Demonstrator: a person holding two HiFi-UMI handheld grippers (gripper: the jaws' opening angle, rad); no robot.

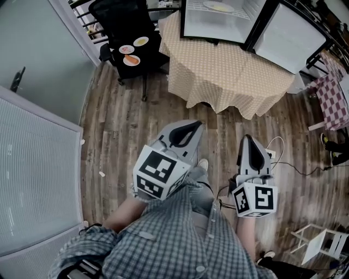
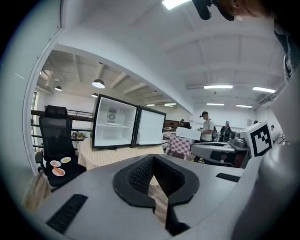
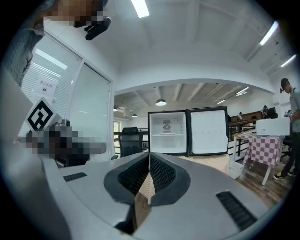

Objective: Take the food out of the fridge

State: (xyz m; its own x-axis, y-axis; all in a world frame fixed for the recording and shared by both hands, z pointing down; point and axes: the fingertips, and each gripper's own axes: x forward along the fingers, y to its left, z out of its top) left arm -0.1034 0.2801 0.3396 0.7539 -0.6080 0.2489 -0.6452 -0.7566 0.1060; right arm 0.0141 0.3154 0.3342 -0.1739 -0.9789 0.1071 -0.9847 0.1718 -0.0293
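Note:
A small fridge (image 1: 218,22) stands open on a table with a checked cloth (image 1: 229,68), its door (image 1: 289,35) swung to the right. Inside, a pale plate (image 1: 218,7) lies on a shelf; what is on it is too small to tell. The fridge (image 2: 115,127) also appears far ahead in the left gripper view, and the fridge (image 3: 168,132) likewise in the right gripper view. My left gripper (image 1: 193,126) and right gripper (image 1: 250,139) are held side by side over the wooden floor, well short of the table. Both point at the fridge, shut and empty.
A black office chair (image 1: 131,32) left of the table carries three plates of food (image 1: 131,60). A glass partition (image 1: 38,180) runs along the left. A second table with a red-checked cloth (image 1: 332,98) is at the right, and cables (image 1: 300,171) lie on the floor.

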